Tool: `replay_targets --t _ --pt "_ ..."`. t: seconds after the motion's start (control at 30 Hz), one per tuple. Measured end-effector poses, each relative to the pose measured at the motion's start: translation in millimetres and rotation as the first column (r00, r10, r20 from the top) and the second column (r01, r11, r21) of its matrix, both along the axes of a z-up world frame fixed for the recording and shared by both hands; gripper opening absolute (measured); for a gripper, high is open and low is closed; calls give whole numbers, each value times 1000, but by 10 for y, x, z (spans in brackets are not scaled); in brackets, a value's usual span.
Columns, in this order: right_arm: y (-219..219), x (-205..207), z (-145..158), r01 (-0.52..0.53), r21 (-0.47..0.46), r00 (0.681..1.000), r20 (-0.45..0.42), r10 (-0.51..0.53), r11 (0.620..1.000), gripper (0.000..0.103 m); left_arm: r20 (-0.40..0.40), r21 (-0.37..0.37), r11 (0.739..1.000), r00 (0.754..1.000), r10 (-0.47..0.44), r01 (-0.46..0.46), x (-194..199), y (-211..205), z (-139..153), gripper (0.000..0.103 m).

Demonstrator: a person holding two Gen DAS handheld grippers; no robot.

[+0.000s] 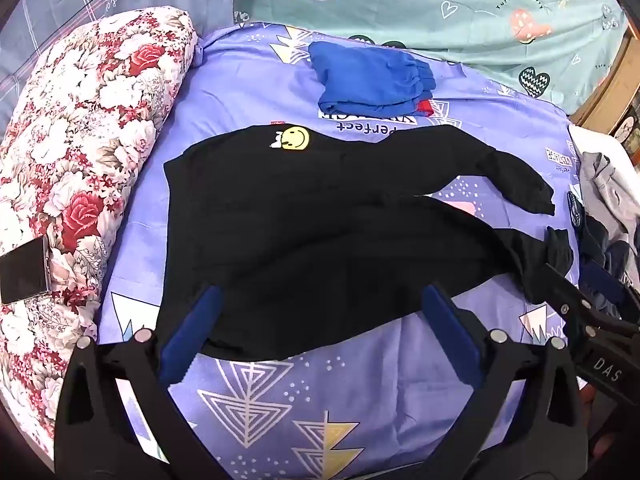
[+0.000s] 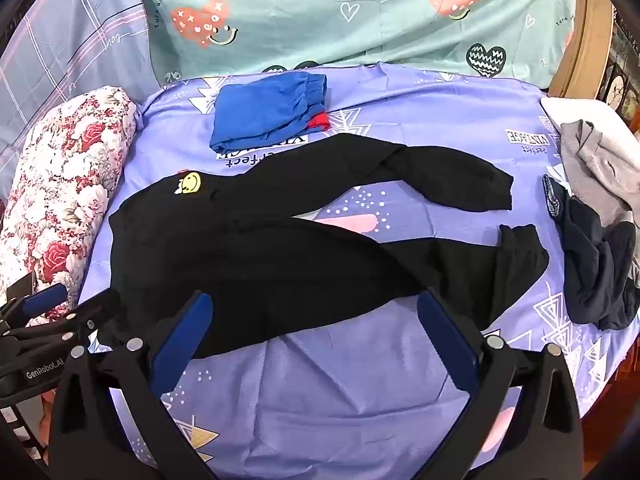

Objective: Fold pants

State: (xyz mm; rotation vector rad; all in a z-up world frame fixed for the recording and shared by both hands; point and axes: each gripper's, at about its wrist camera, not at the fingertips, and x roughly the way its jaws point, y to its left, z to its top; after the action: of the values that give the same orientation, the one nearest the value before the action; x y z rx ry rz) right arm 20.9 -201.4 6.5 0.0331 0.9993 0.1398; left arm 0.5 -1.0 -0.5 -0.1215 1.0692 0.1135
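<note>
Black pants (image 1: 304,224) with a yellow smiley patch (image 1: 295,138) lie spread flat on the purple bed sheet (image 1: 304,384), waist to the left, both legs splayed apart to the right. They also show in the right wrist view (image 2: 256,256). My left gripper (image 1: 320,300) is open, its blue pads over the near edge of the waist and seat. My right gripper (image 2: 314,308) is open over the near leg. In the left wrist view the right gripper (image 1: 576,300) sits at the near leg's cuff. The left gripper (image 2: 44,320) shows at the far left of the right wrist view.
Folded blue pants (image 2: 268,114) lie at the back of the sheet. A heap of grey and dark clothes (image 2: 600,240) lies at the right edge. A floral bolster (image 1: 76,168) with a black phone (image 1: 24,270) on it lines the left side. A teal pillow (image 2: 360,16) lies behind.
</note>
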Motion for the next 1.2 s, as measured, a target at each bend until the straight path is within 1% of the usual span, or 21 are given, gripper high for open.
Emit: replay_targets --t 0.27,0.33,0.5,0.7,1.2 --pt "20 3 -11 -21 8 1000 -8 21 1000 102 -12 -10 1000 1000 2 -2 12 -38 -21 101" --pt "41 -3 18 -14 -25 1000 0 14 1000 102 -16 -9 1000 1000 -4 4 21 -24 -32 101" --pt "20 11 -20 -8 -25 1000 -5 8 1000 102 -16 -14 1000 1000 -2 2 23 -39 -17 101" --pt "46 30 -57 -20 -28 1000 -12 19 999 102 -31 -22 1000 1000 4 -5 42 -3 -91 101" --pt "80 82 -105 -29 -24 999 -28 28 999 102 -36 -25 1000 999 15 -16 67 24 -129 101"
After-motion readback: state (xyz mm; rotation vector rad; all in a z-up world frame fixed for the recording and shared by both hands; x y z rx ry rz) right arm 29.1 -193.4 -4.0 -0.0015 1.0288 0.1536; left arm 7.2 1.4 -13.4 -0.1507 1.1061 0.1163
